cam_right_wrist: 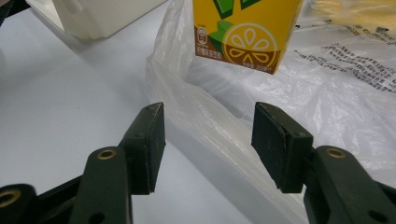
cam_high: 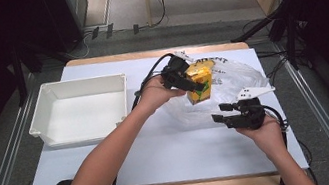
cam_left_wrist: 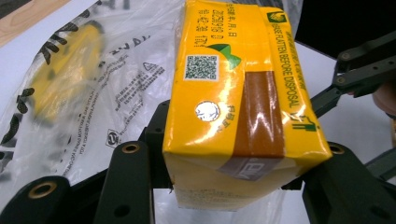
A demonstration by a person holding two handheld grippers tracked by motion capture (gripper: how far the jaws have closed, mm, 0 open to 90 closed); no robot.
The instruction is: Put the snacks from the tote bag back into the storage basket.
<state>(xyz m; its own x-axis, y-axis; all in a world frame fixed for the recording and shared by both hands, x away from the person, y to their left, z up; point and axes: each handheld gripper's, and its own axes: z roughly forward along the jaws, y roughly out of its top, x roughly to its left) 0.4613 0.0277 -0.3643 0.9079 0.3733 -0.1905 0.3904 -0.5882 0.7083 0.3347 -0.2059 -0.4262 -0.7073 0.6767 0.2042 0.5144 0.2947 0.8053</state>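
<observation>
Held closest to the lens in the left gripper view, a yellow juice carton sits clamped between the two black jaws of the left tongs, which press on its opposite sides. From the high view the carton hangs in the air above a crumpled clear plastic bag on the white desk, apparently just lifted out of the bag's mouth. A second yellow shape shows blurred through the plastic farther back in the bag. The right tongs hover low near the bag's front edge, jaws standing wide apart with nothing between them; the plastic lies just beyond their tips. An empty white bin stands well apart at the desk's left side, the likely place for the carton. To do this step well, the grip on the carton should stay firm and level while it travels clear of the loose plastic, and the right tongs could pin the bag down so it does not drag along.
</observation>
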